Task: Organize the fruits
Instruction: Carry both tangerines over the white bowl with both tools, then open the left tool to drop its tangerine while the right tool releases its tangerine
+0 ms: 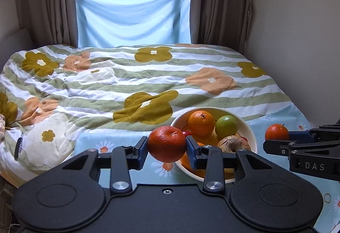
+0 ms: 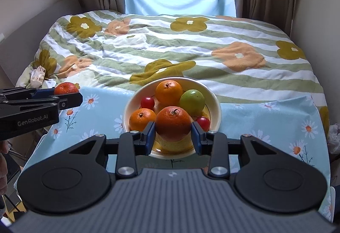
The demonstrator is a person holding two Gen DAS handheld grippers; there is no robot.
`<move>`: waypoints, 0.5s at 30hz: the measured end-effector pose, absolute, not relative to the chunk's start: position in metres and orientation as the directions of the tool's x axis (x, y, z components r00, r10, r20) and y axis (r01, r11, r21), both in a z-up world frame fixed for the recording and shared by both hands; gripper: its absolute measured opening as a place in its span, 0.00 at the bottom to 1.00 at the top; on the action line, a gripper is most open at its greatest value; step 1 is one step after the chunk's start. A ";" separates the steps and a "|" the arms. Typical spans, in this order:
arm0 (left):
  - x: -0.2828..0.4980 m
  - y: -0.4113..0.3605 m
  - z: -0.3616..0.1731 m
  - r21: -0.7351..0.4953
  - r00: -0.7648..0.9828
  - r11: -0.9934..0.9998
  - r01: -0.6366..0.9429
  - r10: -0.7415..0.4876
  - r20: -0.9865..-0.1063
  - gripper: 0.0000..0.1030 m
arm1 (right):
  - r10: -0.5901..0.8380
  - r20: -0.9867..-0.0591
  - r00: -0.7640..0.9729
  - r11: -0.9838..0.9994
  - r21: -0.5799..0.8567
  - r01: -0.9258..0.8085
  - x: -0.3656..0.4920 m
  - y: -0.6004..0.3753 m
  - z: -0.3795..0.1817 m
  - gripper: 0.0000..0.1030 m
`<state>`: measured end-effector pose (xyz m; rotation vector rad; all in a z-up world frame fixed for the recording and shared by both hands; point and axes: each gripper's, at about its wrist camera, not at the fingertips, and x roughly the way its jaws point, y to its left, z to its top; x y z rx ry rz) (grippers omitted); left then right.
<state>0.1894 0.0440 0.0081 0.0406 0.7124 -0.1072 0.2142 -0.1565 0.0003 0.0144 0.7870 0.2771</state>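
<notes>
A cream bowl (image 2: pixel 212 97) stands on the daisy-print cloth (image 2: pixel 255 122) and holds oranges, a green apple (image 2: pixel 192 102) and small red fruits. My left gripper (image 1: pixel 166 147) is shut on a dark orange (image 1: pixel 166 143), held left of the bowl (image 1: pixel 251 137); it also shows in the right wrist view (image 2: pixel 65 88). My right gripper (image 2: pixel 173 135) is shut on another dark orange (image 2: pixel 173 123), held over the bowl's near side; this orange also shows in the left wrist view (image 1: pixel 276 132).
The cloth covers a small table against a bed with a flowered duvet (image 2: pixel 191 46). Curtains and a window stand behind the bed. A wall (image 1: pixel 297 41) runs along the right side. A crumpled packet (image 2: pixel 38 75) lies at the bed's left.
</notes>
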 end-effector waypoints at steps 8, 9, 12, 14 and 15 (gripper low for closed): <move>0.244 0.042 -0.014 0.017 0.715 0.976 0.216 -0.146 -0.683 0.40 | 0.209 -0.715 0.667 0.977 0.121 -0.177 0.246 -0.143 -0.015 0.49; 0.250 0.042 -0.017 0.020 0.711 0.973 0.228 -0.153 -0.687 0.40 | 0.203 -0.718 0.665 0.978 0.122 -0.167 0.250 -0.142 -0.017 0.49; 0.269 0.040 -0.027 0.025 0.695 0.965 0.262 -0.171 -0.698 0.40 | 0.186 -0.727 0.661 0.982 0.121 -0.143 0.260 -0.139 -0.023 0.49; 0.282 0.038 -0.034 0.027 0.684 0.959 0.284 -0.183 -0.707 0.40 | 0.173 -0.732 0.659 0.985 0.119 -0.126 0.265 -0.138 -0.026 0.49; 0.288 0.036 -0.038 0.028 0.678 0.956 0.292 -0.187 -0.711 0.40 | 0.168 -0.734 0.658 0.986 0.119 -0.118 0.267 -0.139 -0.028 0.49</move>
